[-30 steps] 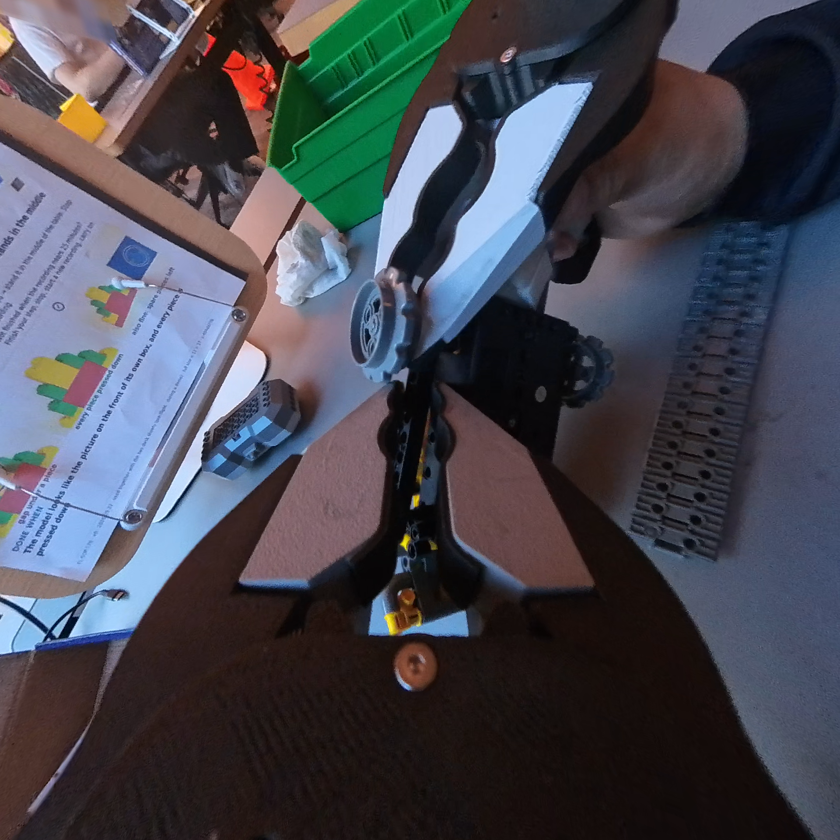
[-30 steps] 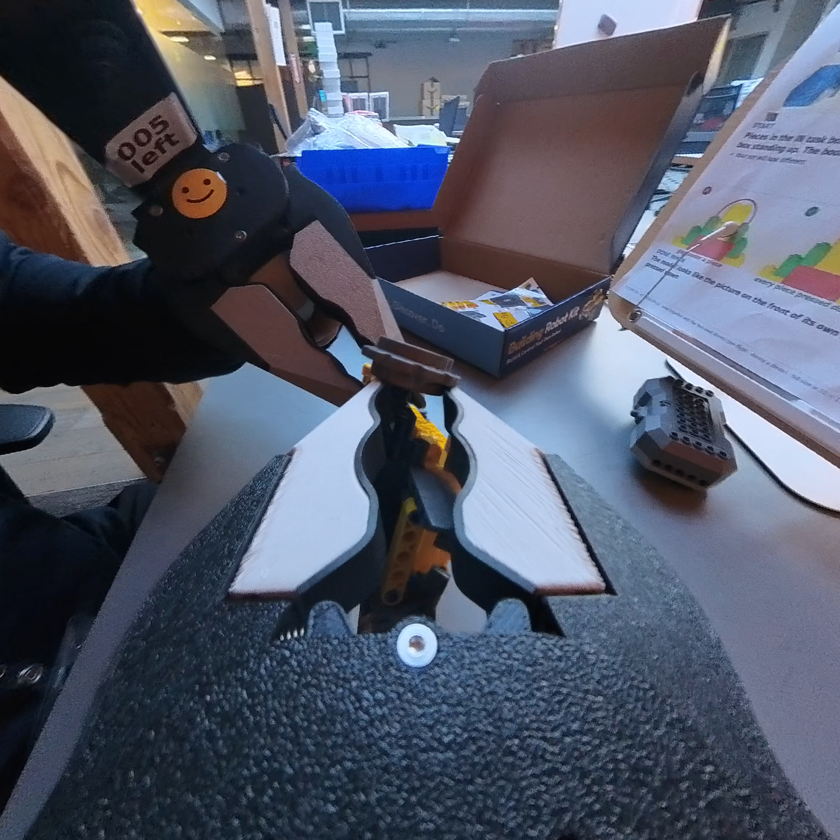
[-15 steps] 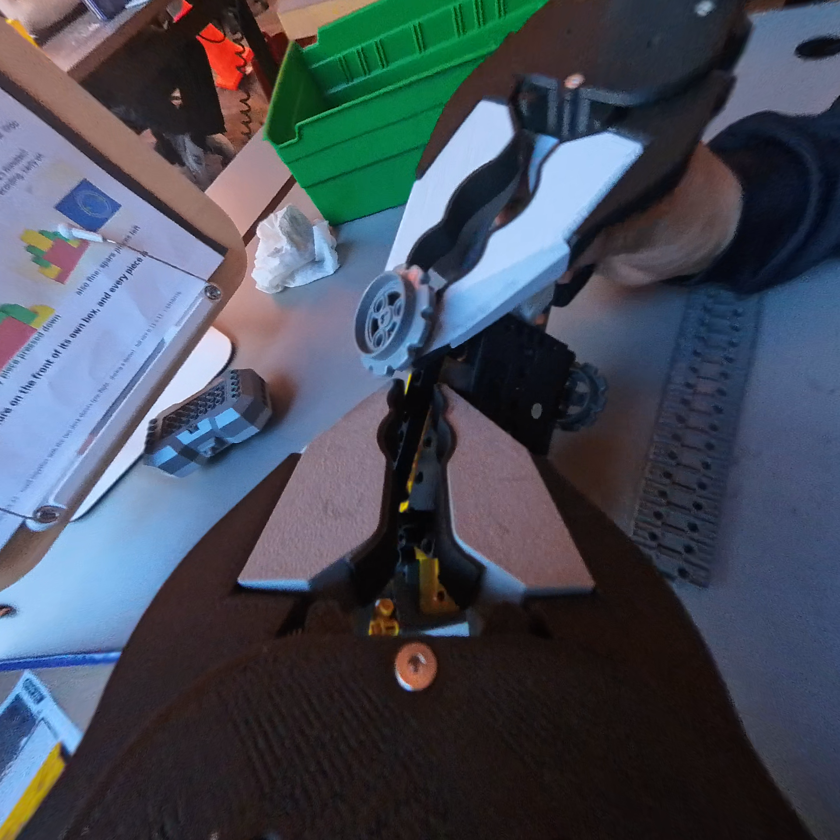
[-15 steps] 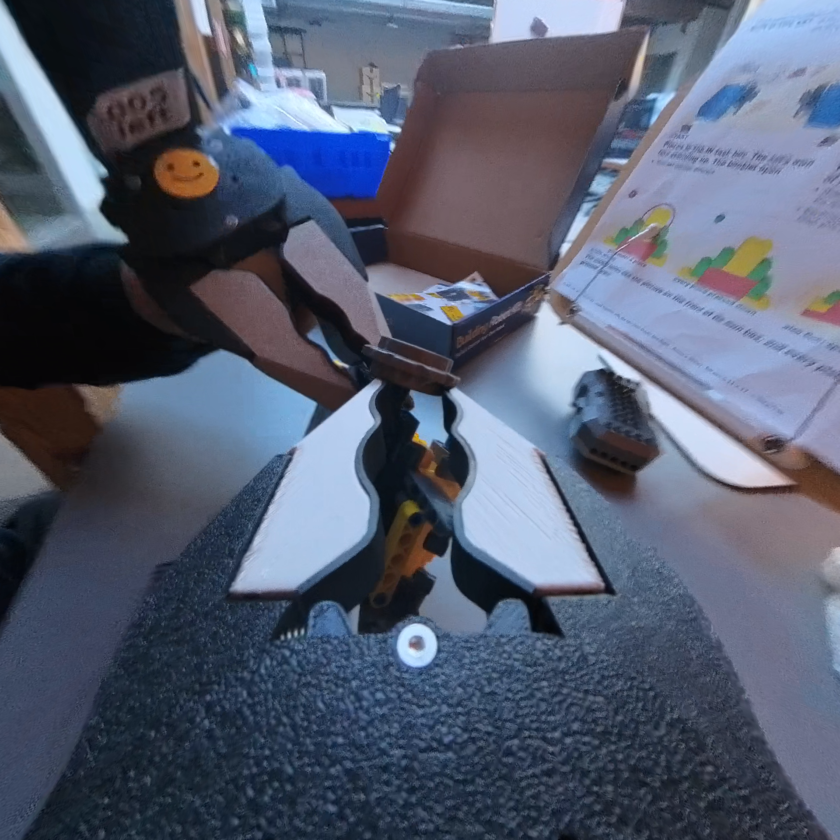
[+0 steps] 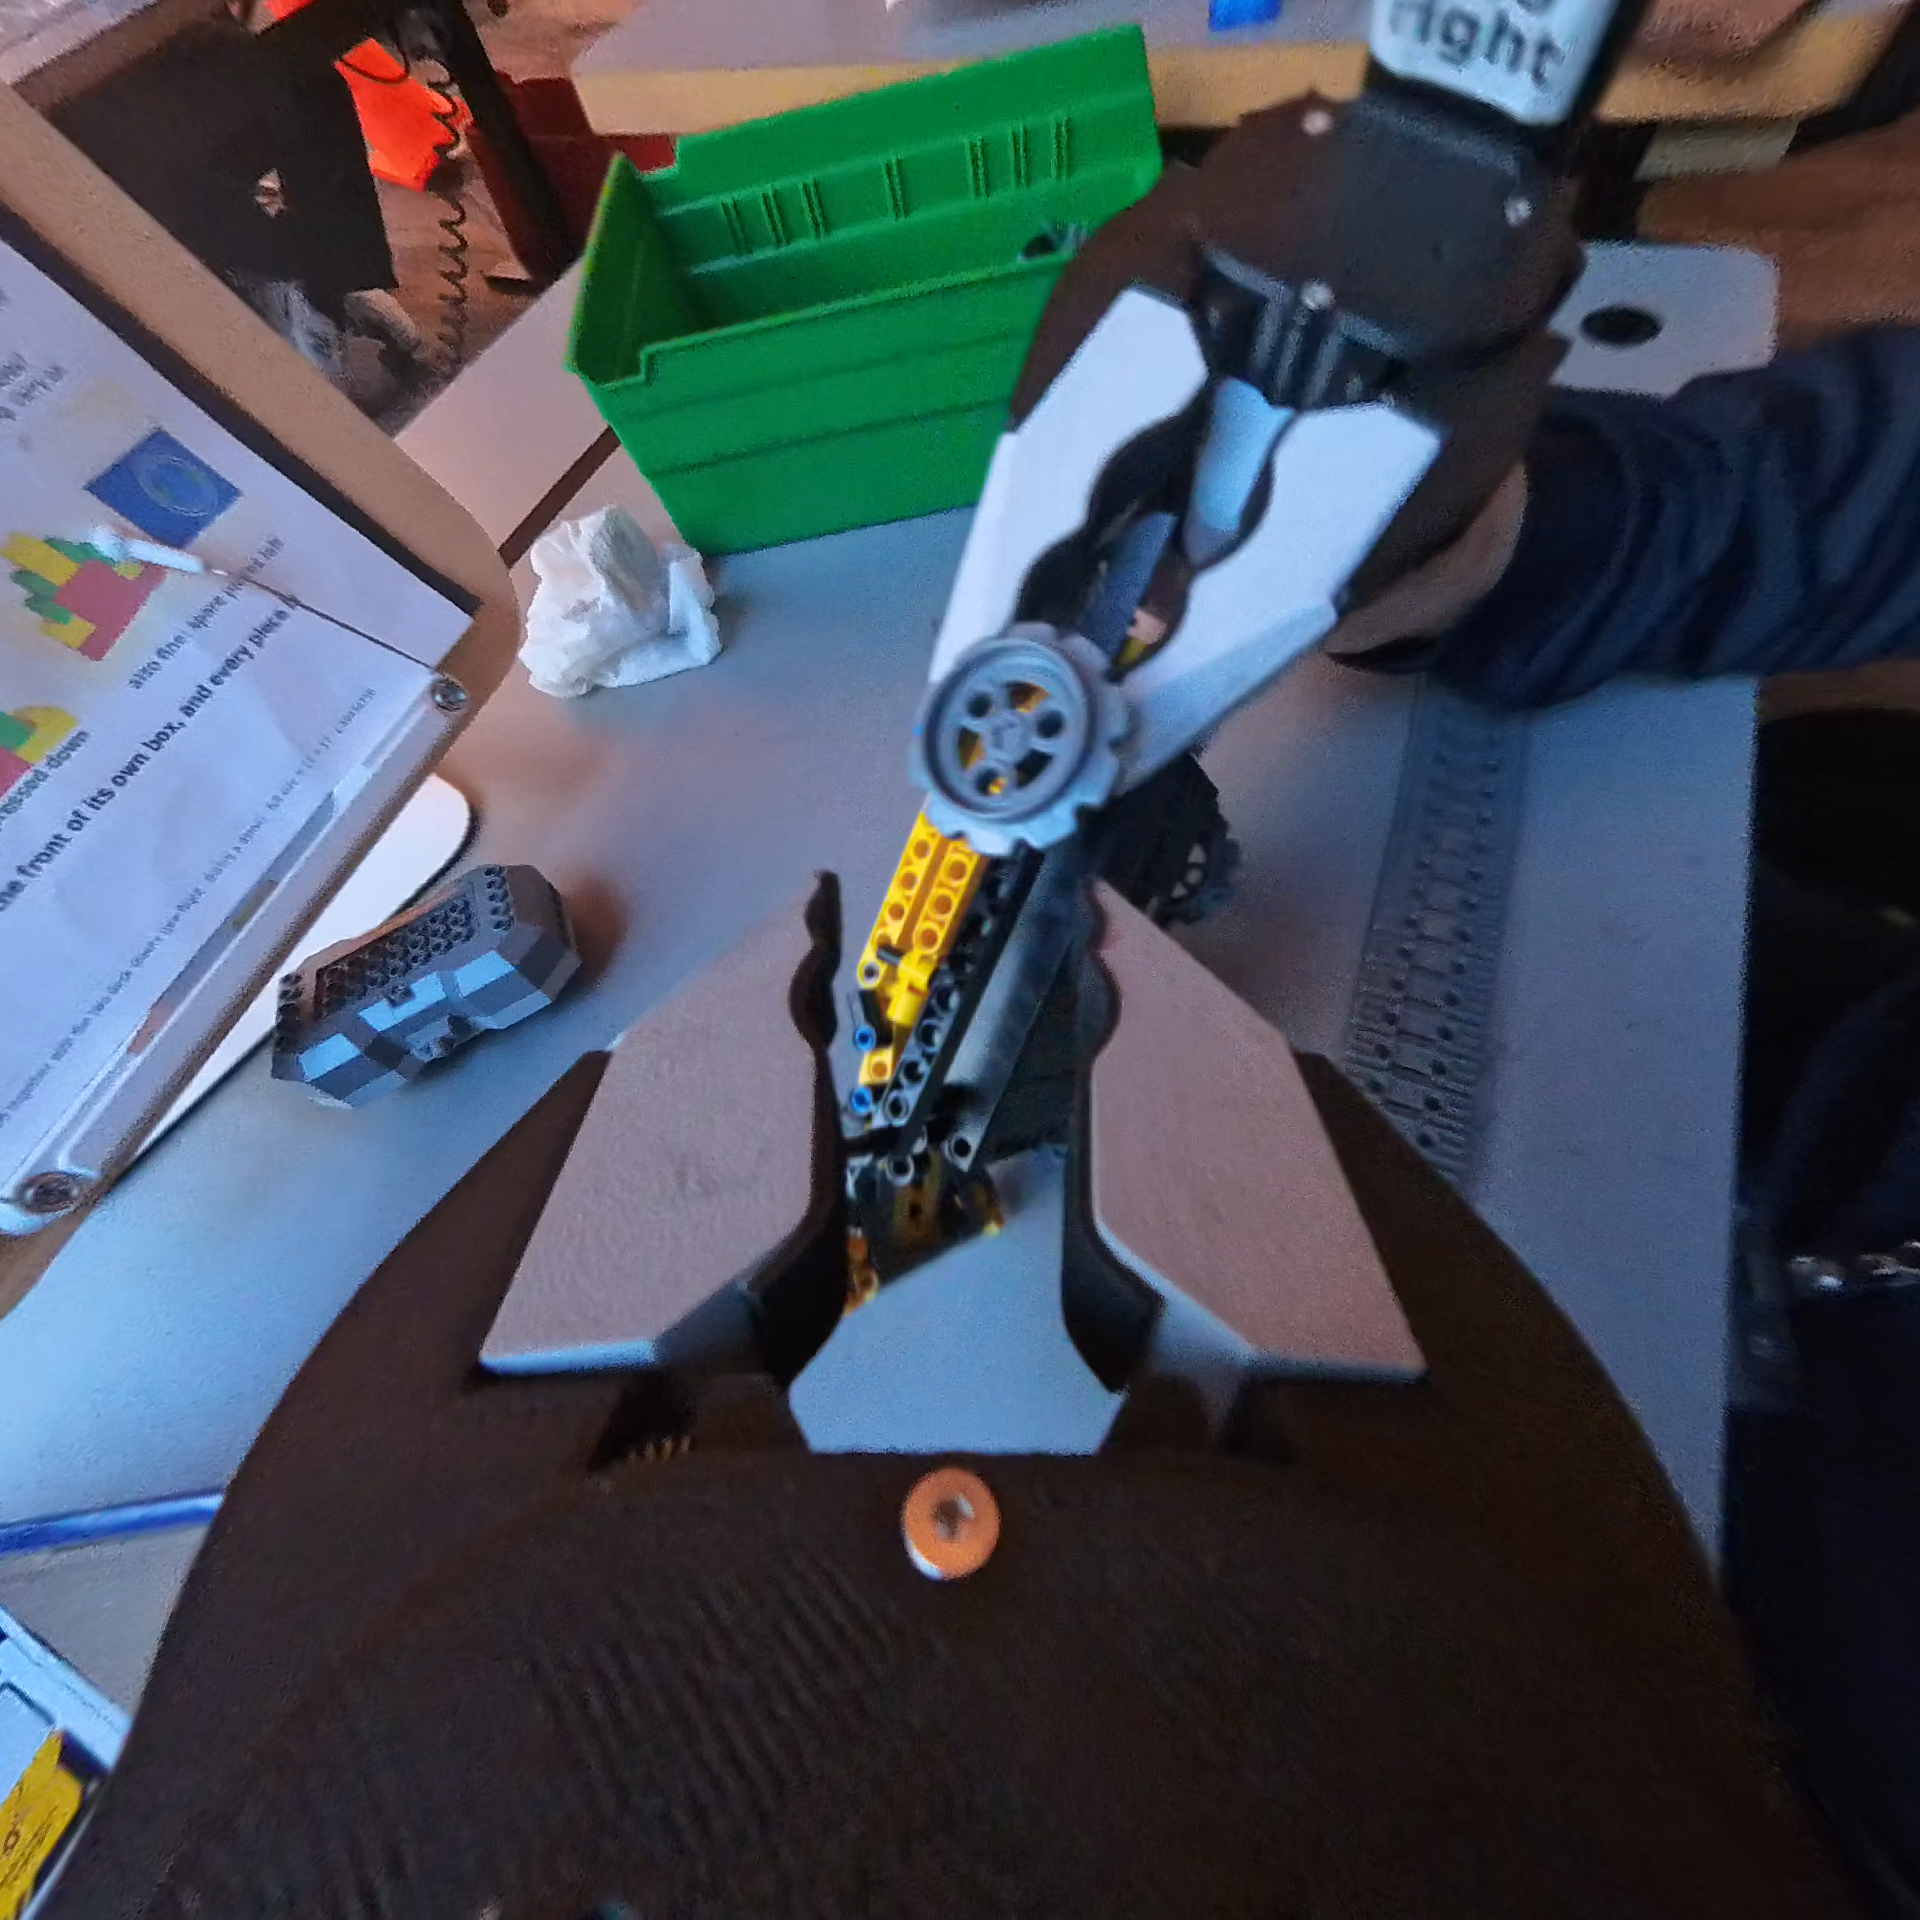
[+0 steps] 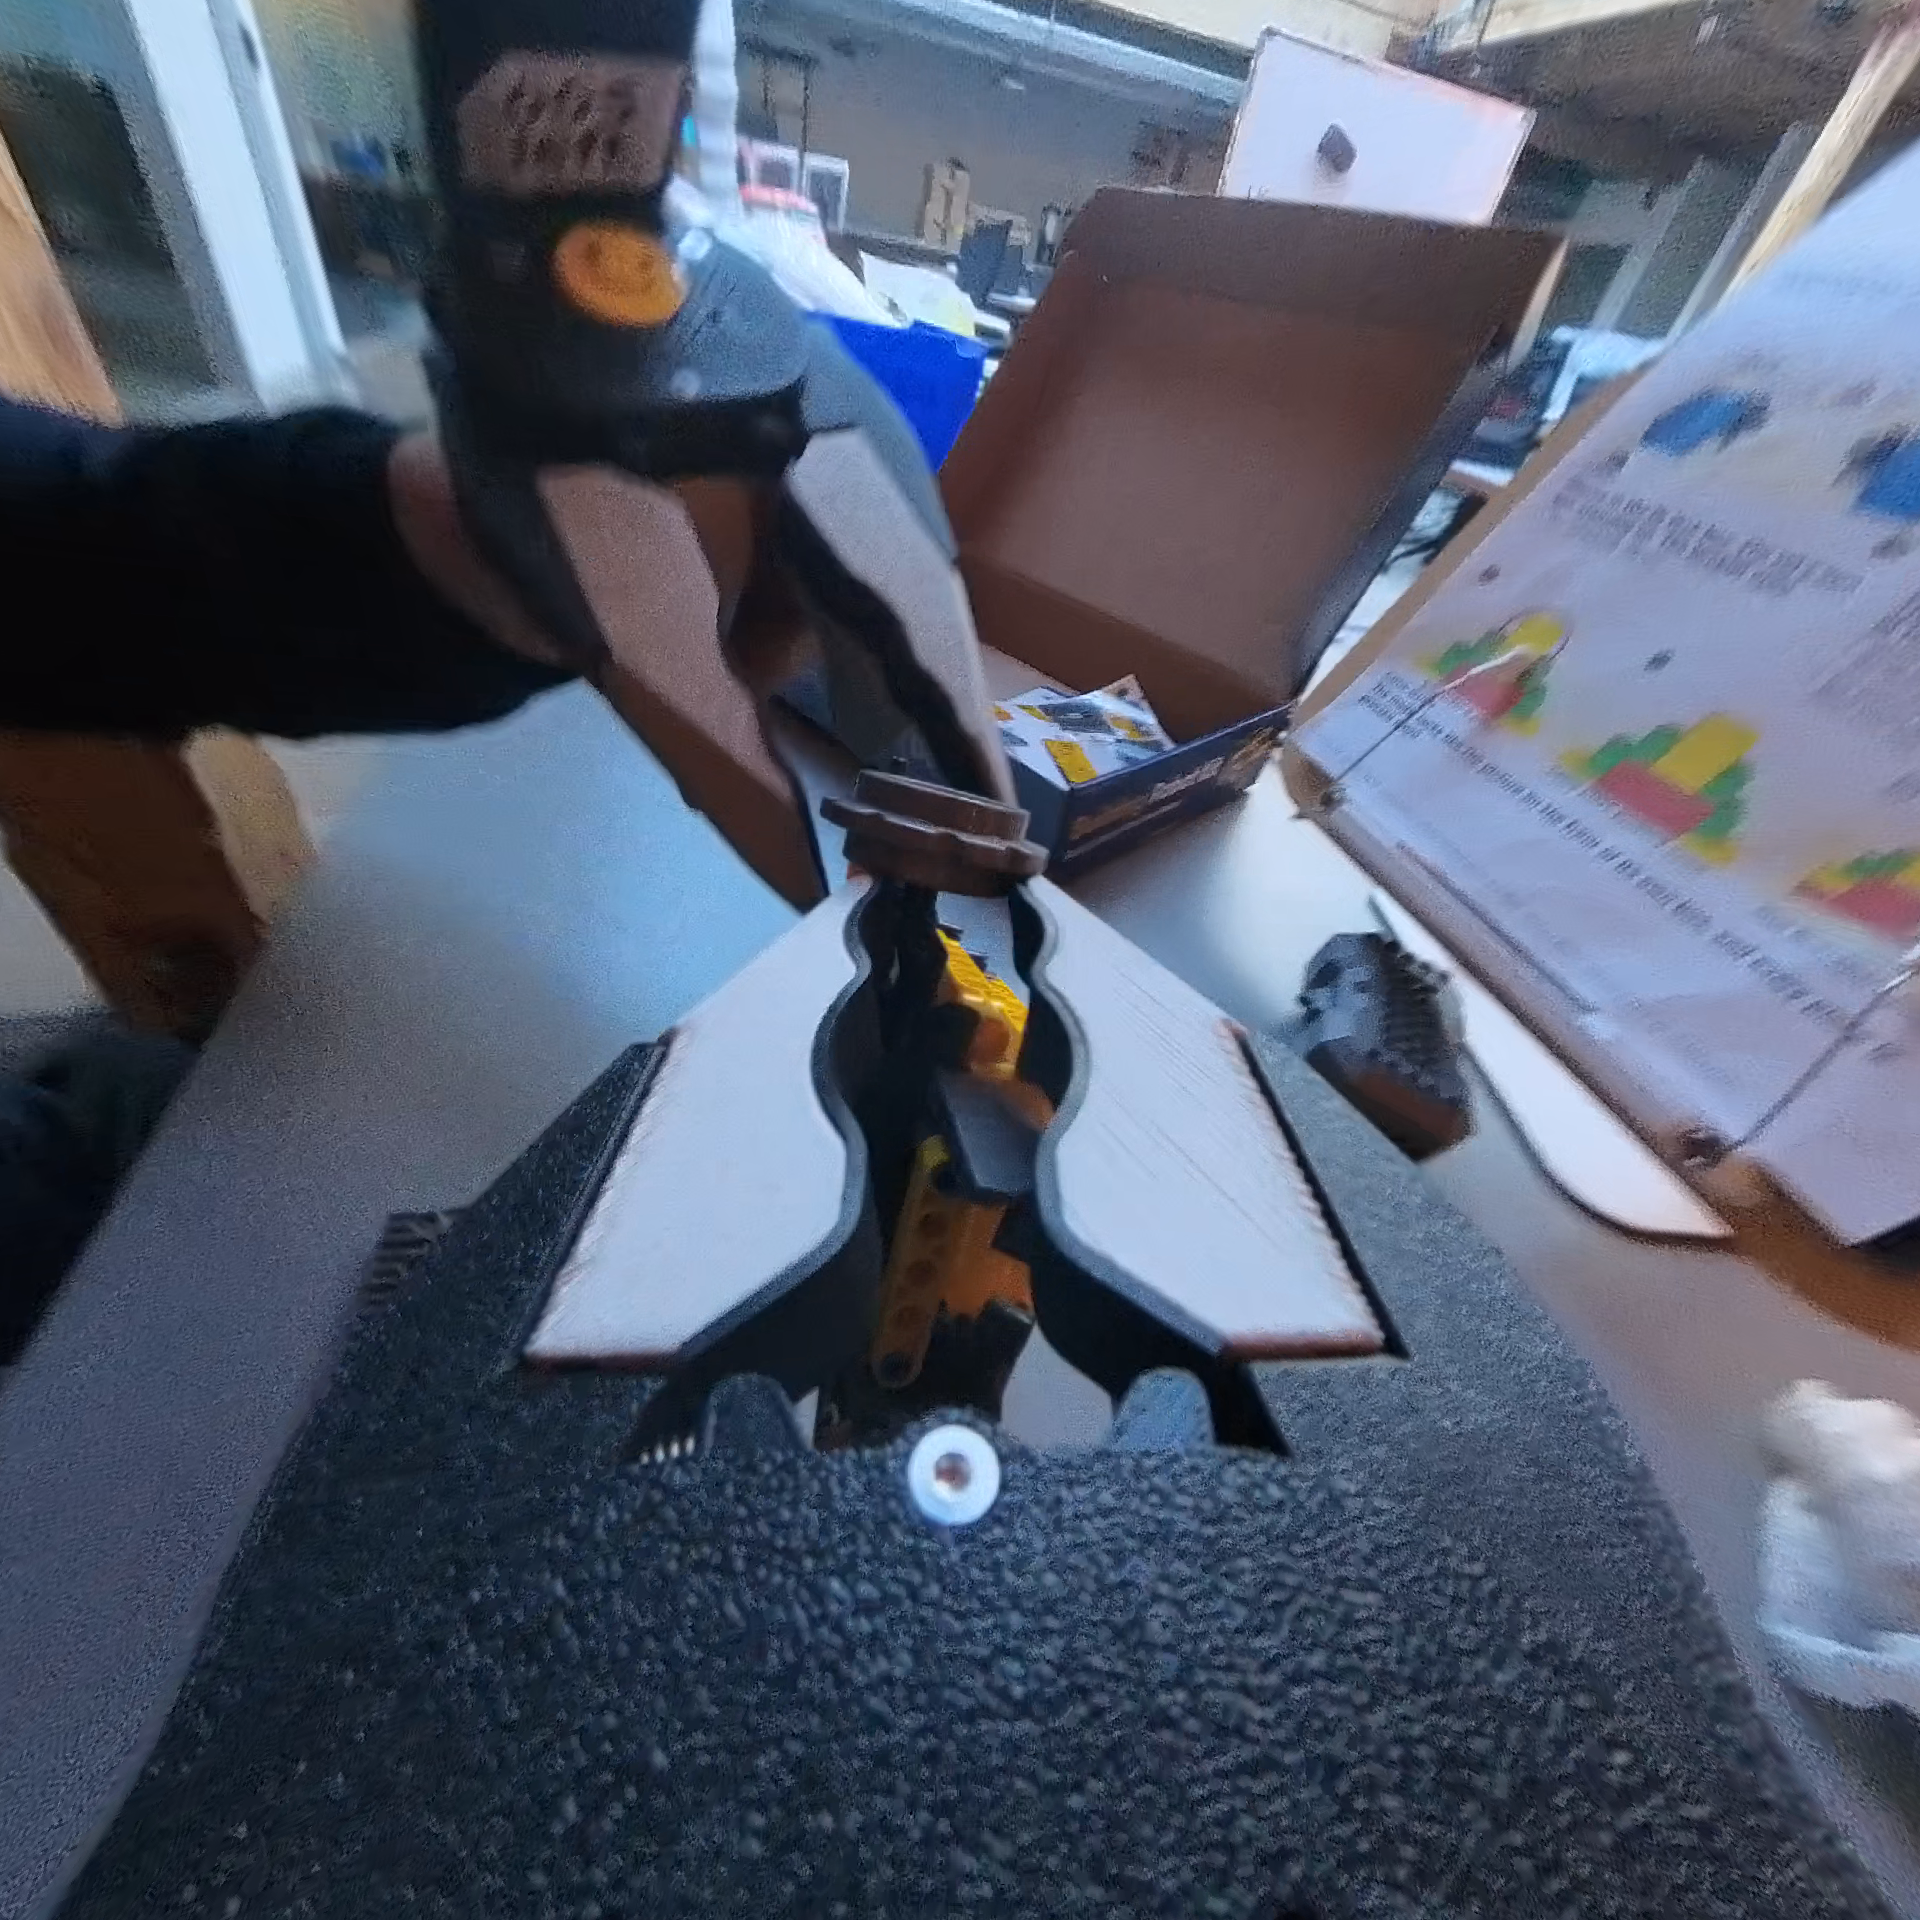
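Left claw (image 5: pixel 956 925): parted wide, fingers standing clear on either side of the yellow-and-black brick model (image 5: pixel 935 997); no firm contact visible.
Right claw (image 6: pixel 940 894): closed narrowly on the same brick model (image 6: pixel 956 1101), tips right under the grey toothed wheel (image 6: pixel 930 826).
Brick model: raised off the tabletop (image 5: pixel 727 769), long and slanted, running from between the left claw's fingers to the right claw (image 5: pixel 1101 686) opposite.
Grey toothed wheel (image 5: pixel 1013 740): at the model's far end, touching the right claw's white fingers (image 5: pixel 1039 520).
Black toothed wheel (image 5: pixel 1169 852): just behind the model, partly hidden.
Hands: dark sleeve (image 5: pixel 1714 520) behind the right claw; left claw (image 6: pixel 883 727) and its dark sleeve (image 6: pixel 208 561) in the right wrist view.
Grey faceted block (image 5: pixel 426 982): lying on the tabletop, left of the left claw, beside the instruction board (image 5: pixel 208 727).
Crumpled white paper (image 5: pixel 618 608): near the green bin (image 5: pixel 852 322).
Grey studded strip (image 5: pixel 1444 914): flat on the tabletop, to the right.
Open cardboard box (image 6: pixel 1226 457): beyond the claws, printed leaflets inside.
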Available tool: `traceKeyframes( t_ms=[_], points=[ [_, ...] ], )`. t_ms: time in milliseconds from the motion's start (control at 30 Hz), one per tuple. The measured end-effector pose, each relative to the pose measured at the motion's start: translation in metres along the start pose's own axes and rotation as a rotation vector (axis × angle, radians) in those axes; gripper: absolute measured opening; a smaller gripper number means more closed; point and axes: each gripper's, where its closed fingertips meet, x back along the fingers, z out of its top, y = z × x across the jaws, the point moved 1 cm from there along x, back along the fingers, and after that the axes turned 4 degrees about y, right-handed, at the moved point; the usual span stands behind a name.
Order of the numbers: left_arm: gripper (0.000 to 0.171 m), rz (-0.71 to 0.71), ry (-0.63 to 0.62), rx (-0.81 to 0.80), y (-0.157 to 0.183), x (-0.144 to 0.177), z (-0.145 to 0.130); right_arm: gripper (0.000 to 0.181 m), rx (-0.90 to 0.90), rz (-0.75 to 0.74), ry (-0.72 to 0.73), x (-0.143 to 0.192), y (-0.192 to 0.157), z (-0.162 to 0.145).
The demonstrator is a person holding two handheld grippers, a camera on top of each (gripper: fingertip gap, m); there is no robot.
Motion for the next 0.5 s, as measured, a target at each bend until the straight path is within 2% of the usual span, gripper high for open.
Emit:
traceKeyframes(
  t_ms=[100,167,267,300,400,500],
  points=[
    [0.059,-0.049,0.019,0.046,0.003,0.01,0.016,0.018,0.14,-0.047,-0.041,0.0,-0.004,0.003],
    [0.059,-0.098,-0.013,0.092,0.013,0.004,0.019,0.019,0.193,-0.067,-0.062,-0.003,-0.008,0.004],
    [0.064,-0.138,-0.104,0.139,0.026,-0.008,0.008,0.02,0.295,-0.1,-0.094,-0.006,-0.015,0.005],
    [0.057,-0.155,-0.105,0.165,0.029,-0.009,0.007,0.019,0.33,-0.119,-0.108,-0.006,-0.014,0.005],
    [0.056,-0.13,-0.089,0.18,0.032,-0.008,0.002,0.018,0.386,-0.127,-0.13,-0.006,-0.018,0.002],
    [0.061,-0.133,-0.068,0.236,0.037,-0.003,0.003,0.018,0.432,-0.129,-0.136,-0.008,-0.024,0.003]
  ],
)
